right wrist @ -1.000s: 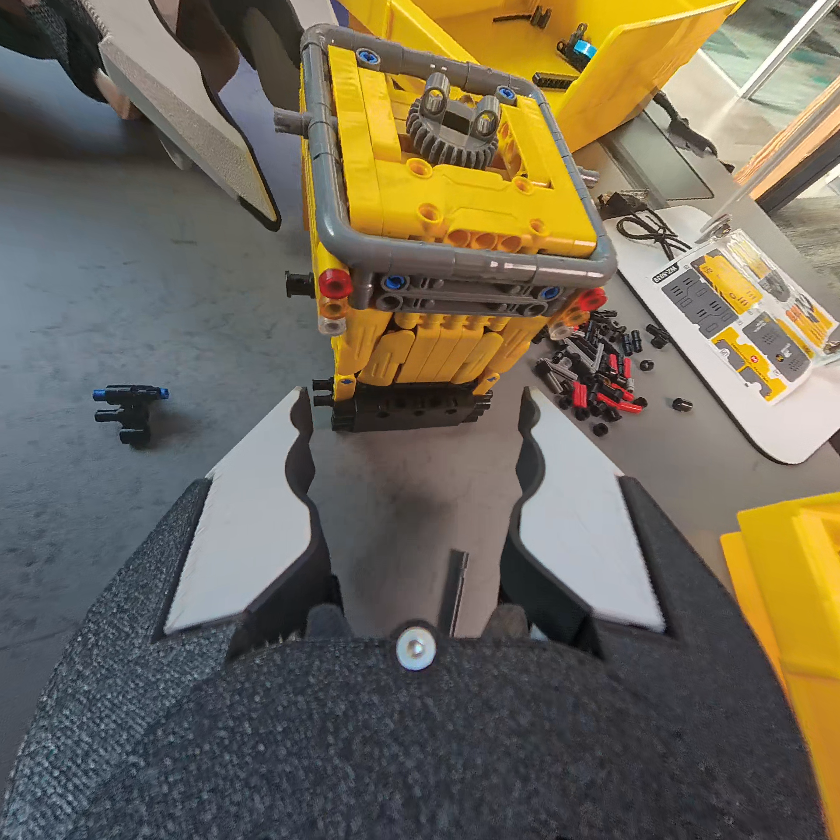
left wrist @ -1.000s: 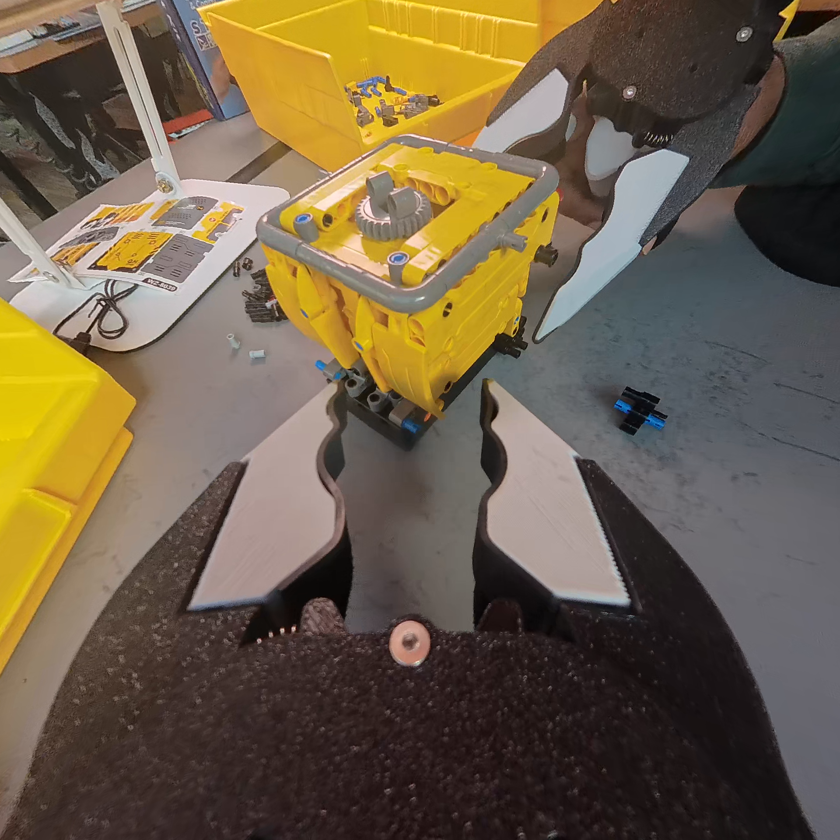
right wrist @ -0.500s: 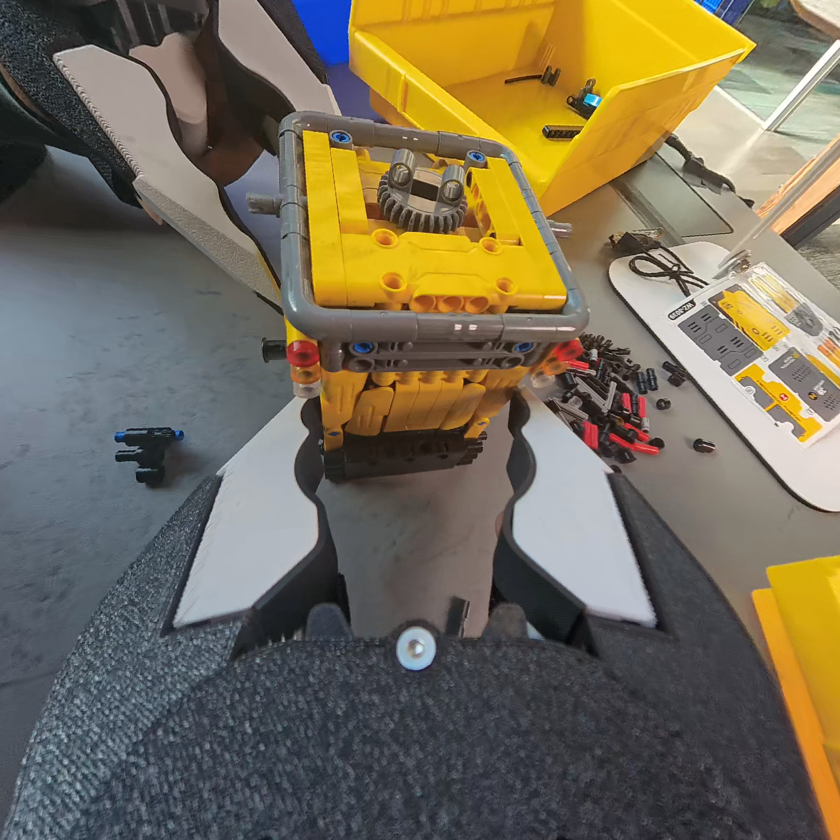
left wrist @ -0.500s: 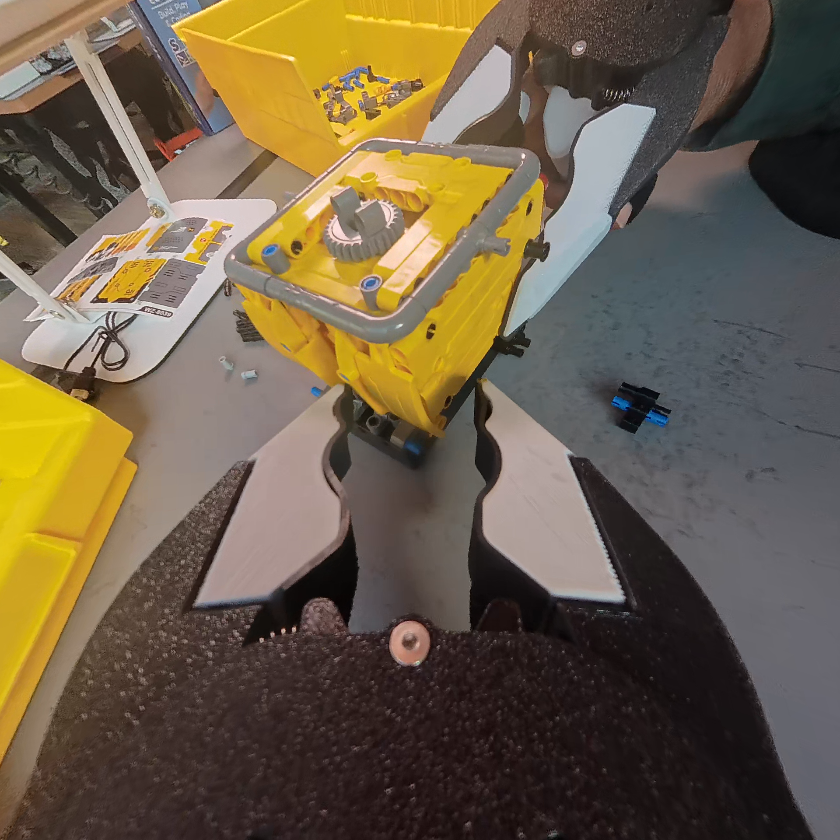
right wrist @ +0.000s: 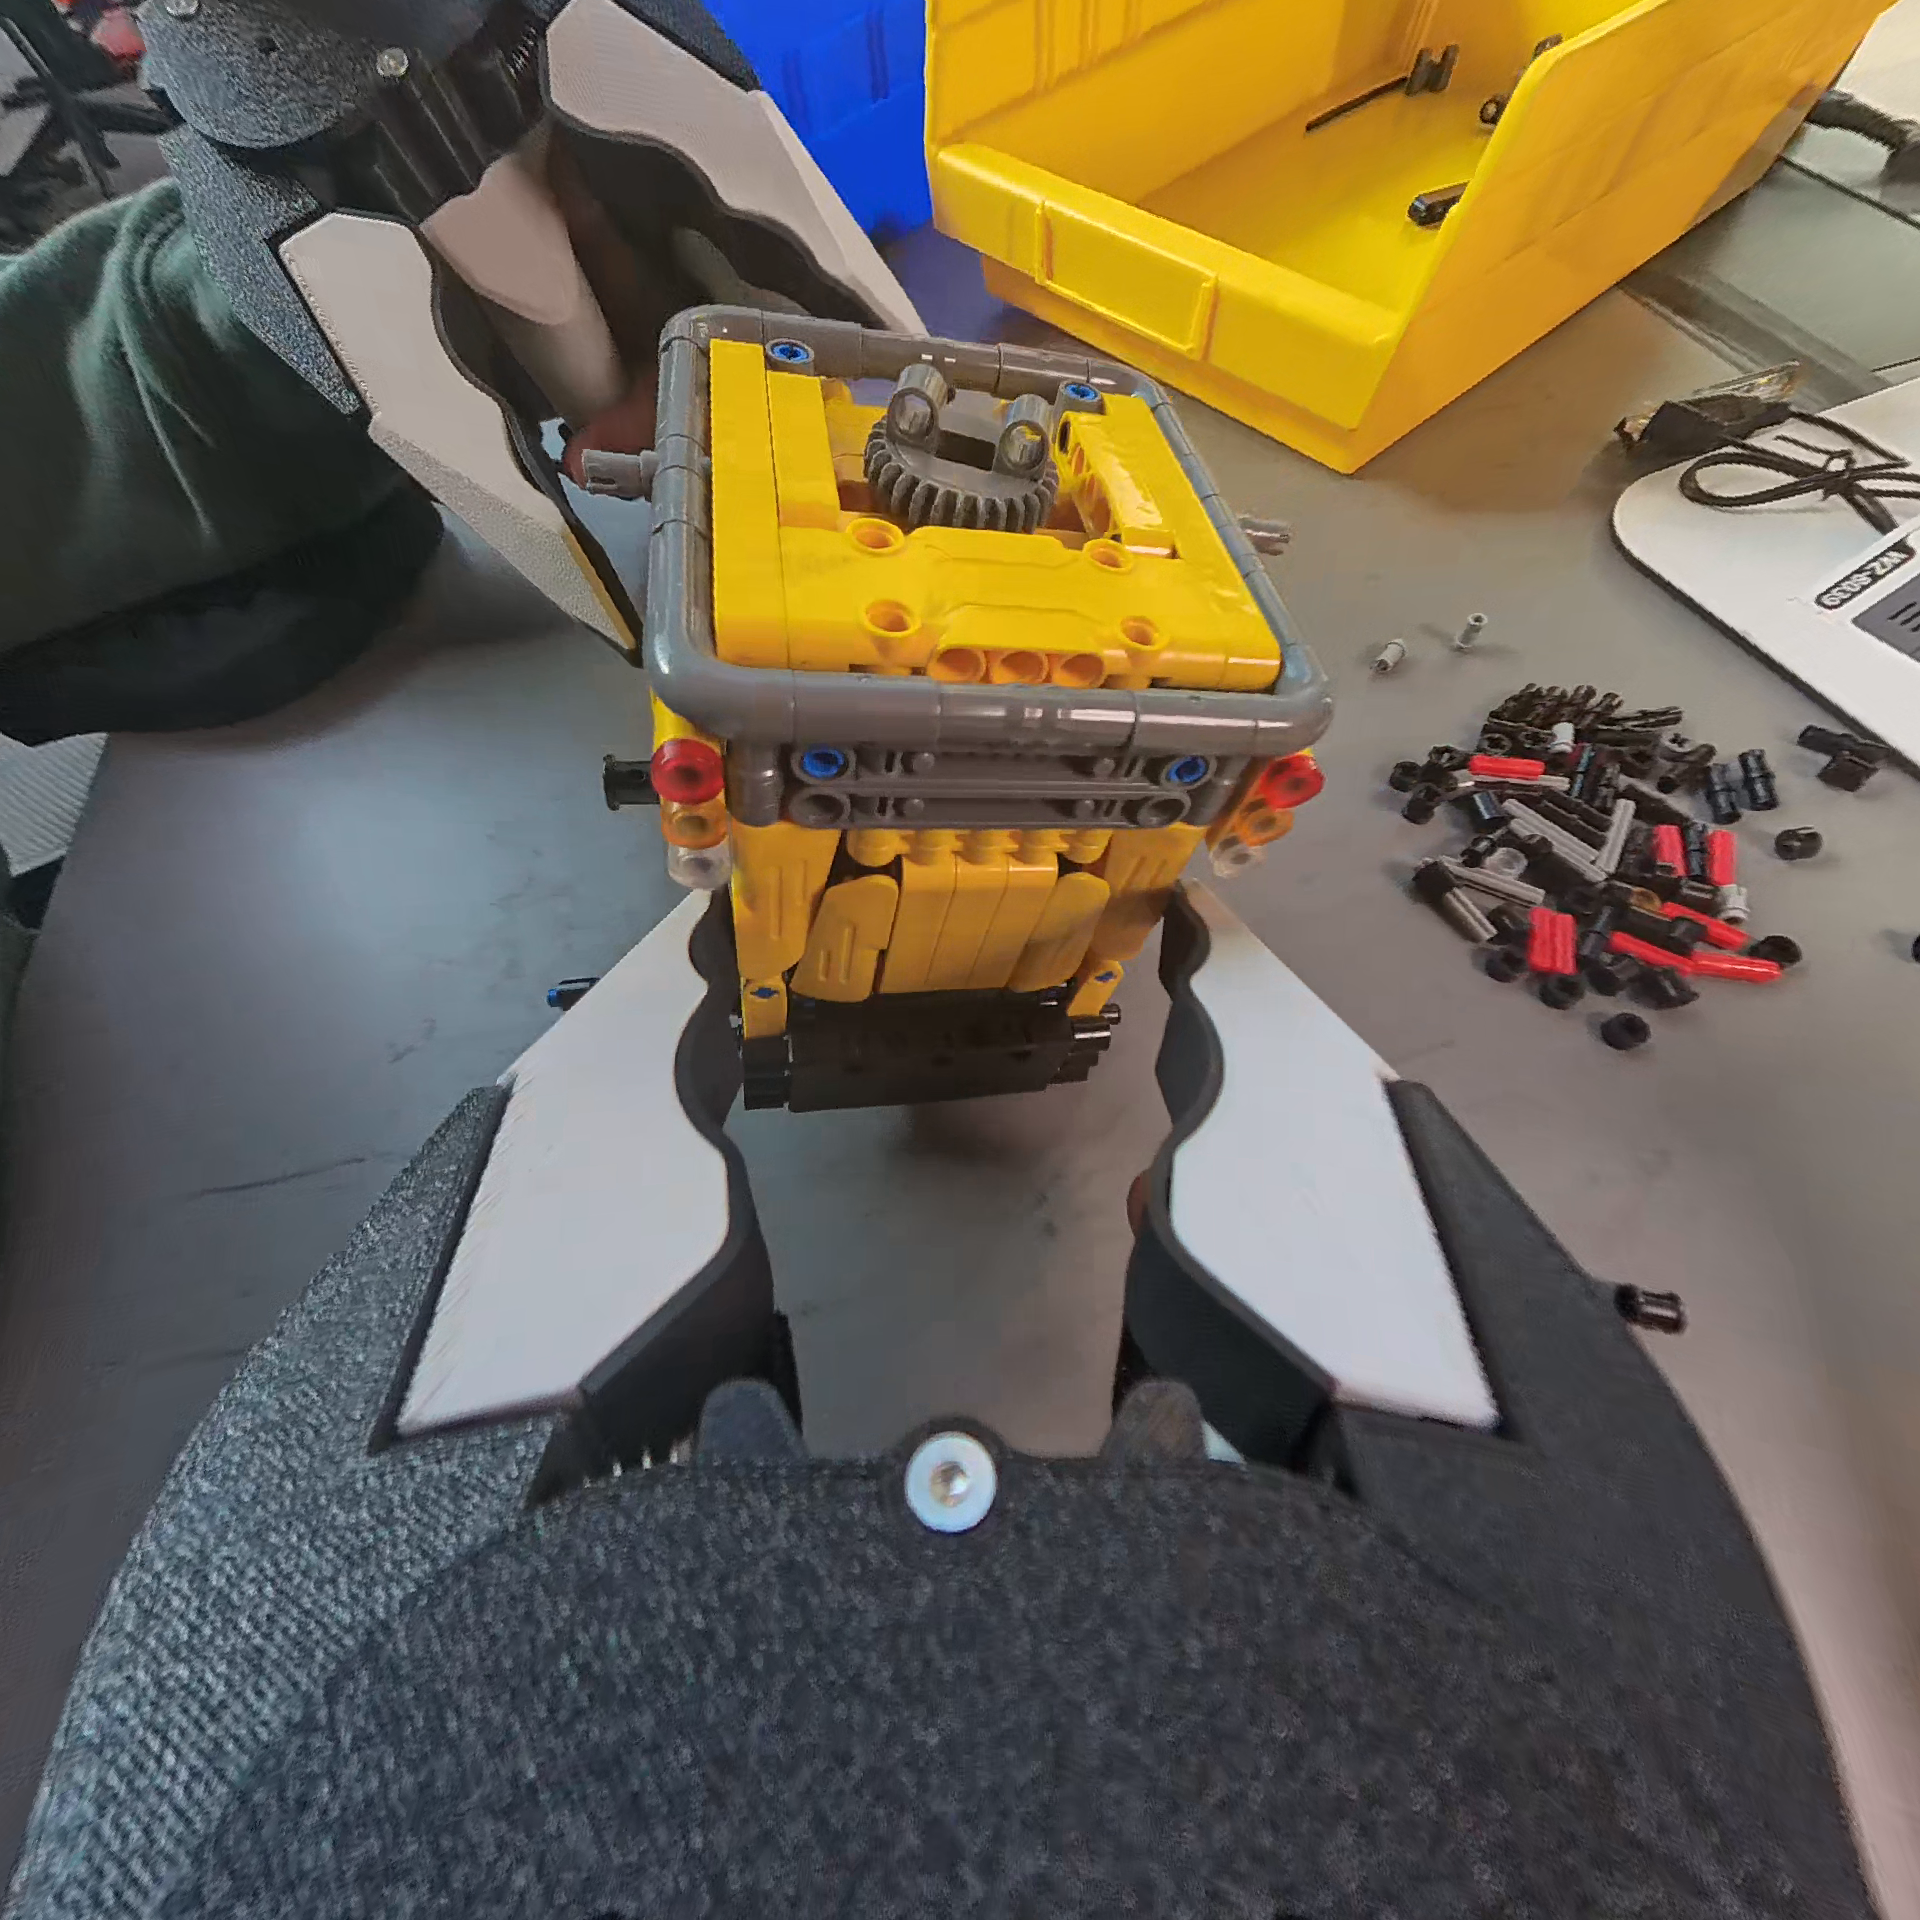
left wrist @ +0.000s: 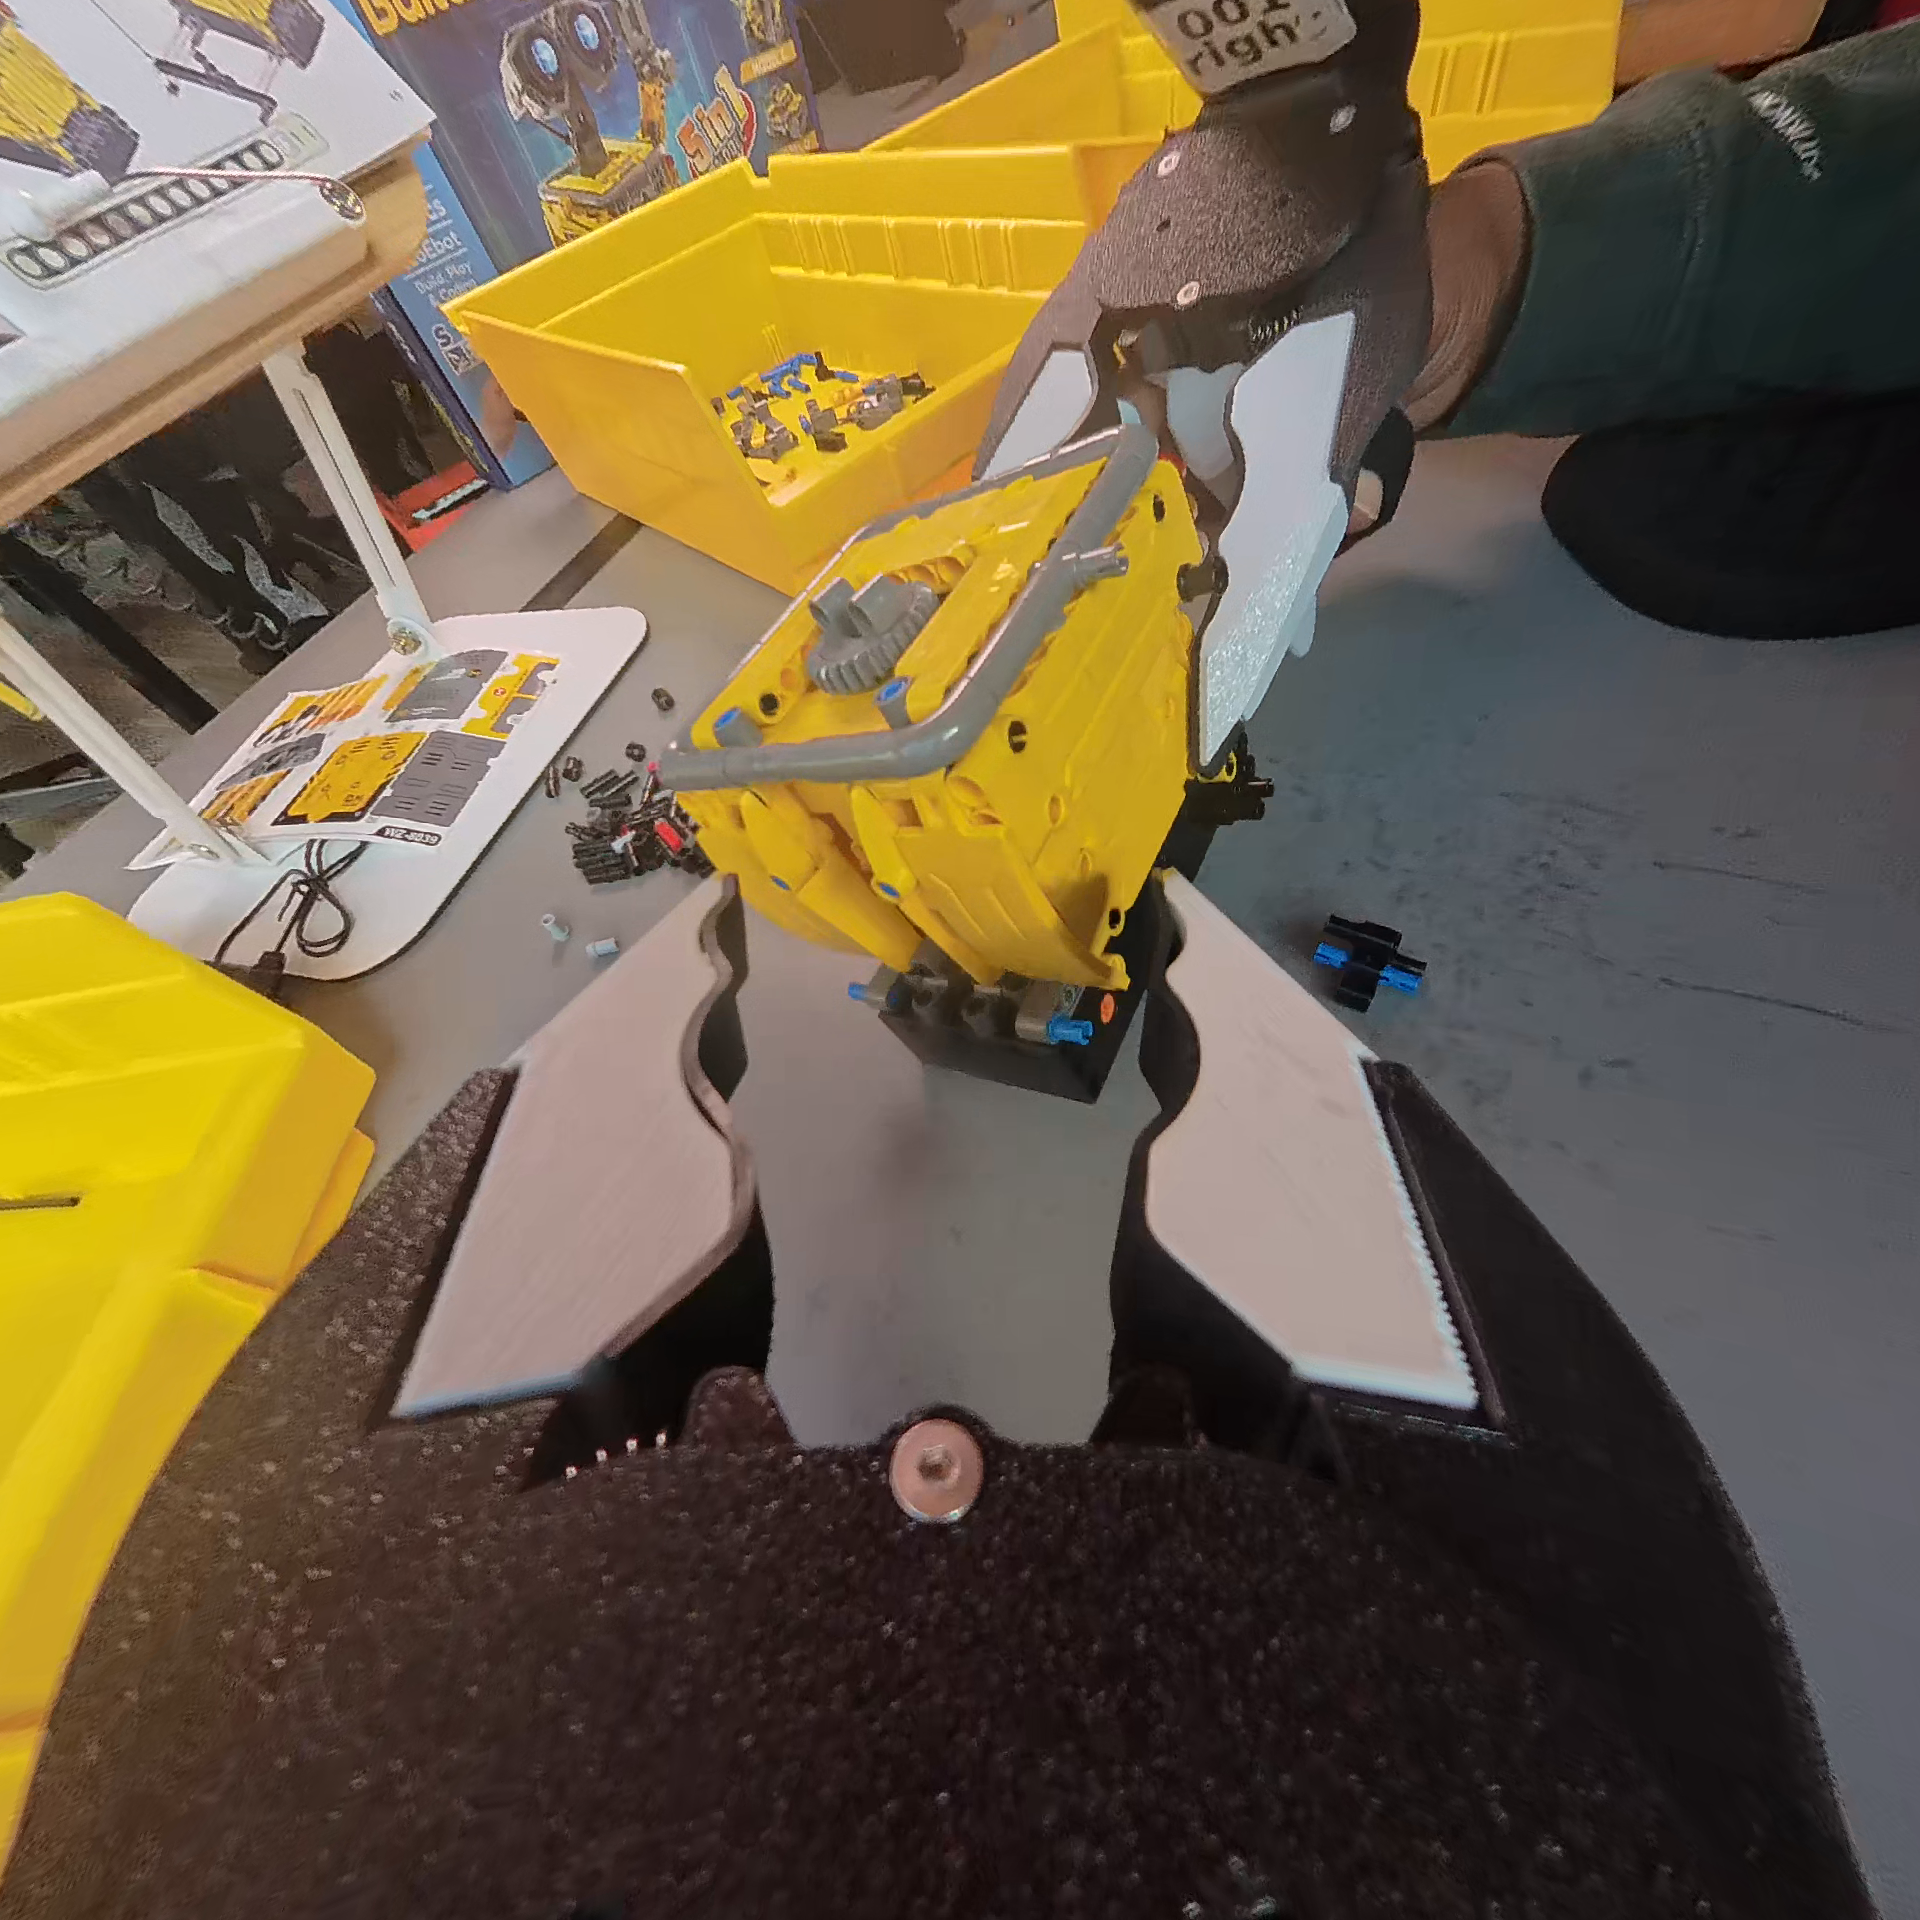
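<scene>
A yellow brick model [left wrist: 997,748] with a grey frame and a grey gear [right wrist: 961,478] on top hangs tilted a little above the grey table. My right gripper [right wrist: 945,909] is shut on the model's lower yellow part [right wrist: 935,914], one finger on each side, just above its black base. It also shows in the left wrist view [left wrist: 1195,468] behind the model. My left gripper [left wrist: 945,899] is open, and the model's lower corner and black base [left wrist: 997,1039] lie between its fingertips. One of its fingers [right wrist: 468,447] stands beside the model's left side.
A small black-and-blue piece [left wrist: 1366,961] lies on the table. A pile of black and red pins [right wrist: 1600,862] is beside the model. Yellow bins [left wrist: 644,416] [right wrist: 1351,208] stand behind it, and another [left wrist: 135,1122] is near left. An instruction sheet [left wrist: 395,727] lies on a white stand base. Between my right fingertips and the small black-and-blue piece [left wrist: 1366,961] there is roughly 7 cm.
The model stood upright on the table; now it is tilted and raised. My right gripper moved in and closed on its lower part. My left gripper's fingers spread a little wider.
</scene>
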Demonstrator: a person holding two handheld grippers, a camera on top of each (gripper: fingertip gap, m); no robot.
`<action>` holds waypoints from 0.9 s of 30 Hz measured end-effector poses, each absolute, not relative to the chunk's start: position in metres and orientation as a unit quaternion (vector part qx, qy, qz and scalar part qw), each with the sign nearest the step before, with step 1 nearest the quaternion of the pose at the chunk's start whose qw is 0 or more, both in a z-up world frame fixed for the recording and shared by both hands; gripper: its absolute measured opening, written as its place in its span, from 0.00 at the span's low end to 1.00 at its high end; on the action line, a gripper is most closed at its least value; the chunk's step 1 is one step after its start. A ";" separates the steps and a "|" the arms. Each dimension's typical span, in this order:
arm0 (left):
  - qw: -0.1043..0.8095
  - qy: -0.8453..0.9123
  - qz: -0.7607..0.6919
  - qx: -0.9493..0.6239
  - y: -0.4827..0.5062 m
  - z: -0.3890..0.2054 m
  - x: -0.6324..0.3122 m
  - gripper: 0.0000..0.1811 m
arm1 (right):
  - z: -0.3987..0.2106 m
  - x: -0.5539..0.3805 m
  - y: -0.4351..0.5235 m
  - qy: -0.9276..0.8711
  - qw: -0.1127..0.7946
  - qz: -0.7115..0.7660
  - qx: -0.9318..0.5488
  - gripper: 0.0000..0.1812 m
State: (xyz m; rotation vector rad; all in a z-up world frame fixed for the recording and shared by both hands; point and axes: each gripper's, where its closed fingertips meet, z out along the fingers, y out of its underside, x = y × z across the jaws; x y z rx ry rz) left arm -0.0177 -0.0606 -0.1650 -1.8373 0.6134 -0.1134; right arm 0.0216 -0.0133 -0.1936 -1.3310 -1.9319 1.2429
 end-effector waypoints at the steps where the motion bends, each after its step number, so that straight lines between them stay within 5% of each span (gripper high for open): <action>1: 0.572 0.259 -0.057 -0.777 -0.061 -0.162 -0.016 0.43 | -0.193 0.023 -0.014 -0.704 0.229 0.461 -0.490 0.45; 11: 0.579 0.247 -0.203 -0.750 -0.065 -0.156 0.026 0.50 | -0.190 0.051 -0.047 -0.624 -0.035 0.564 -0.540 0.45; 27: 0.542 0.151 -0.235 -0.792 -0.044 -0.173 0.010 0.45 | -0.147 0.056 -0.001 -0.662 0.175 0.531 -0.500 0.40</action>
